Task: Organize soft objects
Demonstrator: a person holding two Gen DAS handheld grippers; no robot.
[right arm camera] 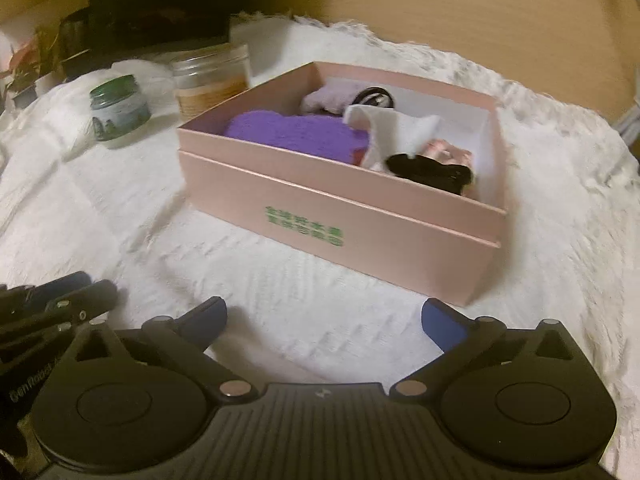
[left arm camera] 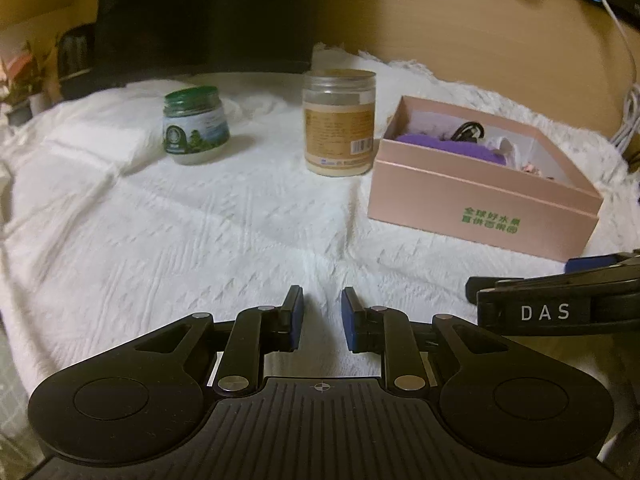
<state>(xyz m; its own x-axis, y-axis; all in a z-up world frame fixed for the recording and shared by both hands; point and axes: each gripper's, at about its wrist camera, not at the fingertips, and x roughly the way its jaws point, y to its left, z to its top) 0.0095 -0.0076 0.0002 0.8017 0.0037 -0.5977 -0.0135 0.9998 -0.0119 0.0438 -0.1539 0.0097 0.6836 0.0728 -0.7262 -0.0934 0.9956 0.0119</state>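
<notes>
A pink cardboard box [right arm camera: 340, 216] with green print stands on the white cloth; it also shows in the left wrist view [left arm camera: 480, 208]. Inside lie a purple fuzzy cloth [right arm camera: 296, 136], a lilac soft piece [right arm camera: 328, 96], a white cloth [right arm camera: 392, 128], a black soft item [right arm camera: 428, 172] and a pink item [right arm camera: 444, 152]. My right gripper [right arm camera: 324, 320] is open wide and empty, just in front of the box. My left gripper [left arm camera: 322, 312] is open with a narrow gap and empty, over bare cloth left of the box.
A green-lidded jar [left arm camera: 196, 126] and a taller clear jar with a tan label [left arm camera: 338, 120] stand behind on the white cloth [left arm camera: 200, 232]. A dark screen [left arm camera: 208, 12] is at the back. White cables [left arm camera: 628, 80] hang at the right.
</notes>
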